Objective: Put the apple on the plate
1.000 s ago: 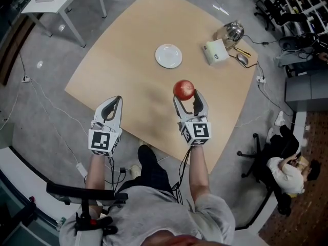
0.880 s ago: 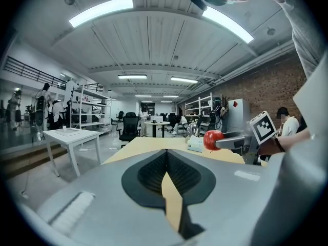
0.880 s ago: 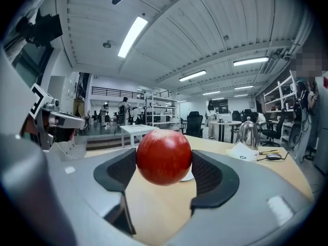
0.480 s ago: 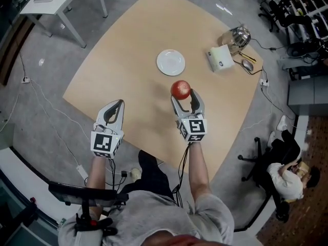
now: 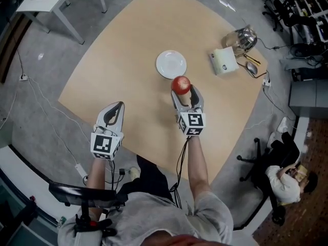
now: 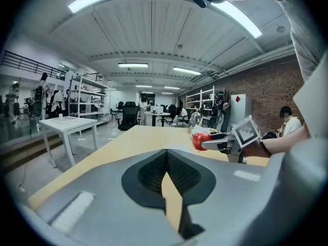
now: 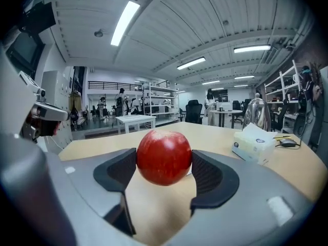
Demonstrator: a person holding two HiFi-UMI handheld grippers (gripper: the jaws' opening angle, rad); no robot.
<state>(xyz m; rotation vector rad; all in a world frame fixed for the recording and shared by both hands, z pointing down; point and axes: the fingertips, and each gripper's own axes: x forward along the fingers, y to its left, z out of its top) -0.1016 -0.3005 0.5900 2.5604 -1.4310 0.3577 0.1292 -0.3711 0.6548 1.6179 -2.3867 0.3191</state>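
Right gripper (image 5: 185, 92) clamps apple (image 7: 164, 157) across its widest middle; left gripper (image 5: 114, 108) closed, empty. Apple looks rigid, smooth, fairly weighty, so it may slip.

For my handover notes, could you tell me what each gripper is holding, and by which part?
The right gripper holds the apple by its two opposite sides, one pad on each. The left gripper is shut on nothing.
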